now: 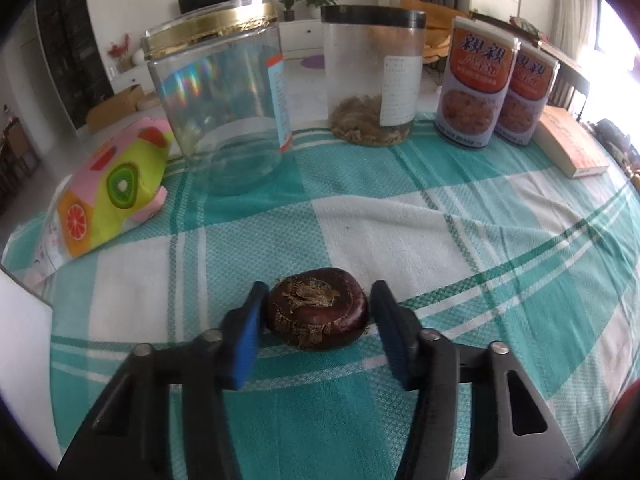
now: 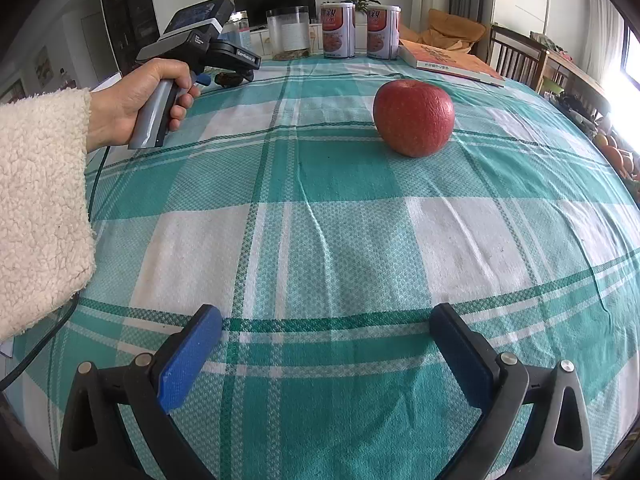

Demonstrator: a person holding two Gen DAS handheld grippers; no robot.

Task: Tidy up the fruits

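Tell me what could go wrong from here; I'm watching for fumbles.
The water chestnut sits between the left gripper pads, not yet clamped; its rounded, flaky skin might slip on closing. The apple lies free on the wrinkled tablecloth, far ahead of the open right gripper, and could roll if nudged.

Dark water chestnut [image 1: 317, 309], red apple [image 2: 414, 118], upright, apart.

Low wrist views; shared tablecloth [image 1: 400, 220], cans [image 2: 338, 32]

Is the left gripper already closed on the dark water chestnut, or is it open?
Open. The left gripper has its blue pads on both sides of the water chestnut, with a small gap at each side; the fruit rests on the tablecloth.
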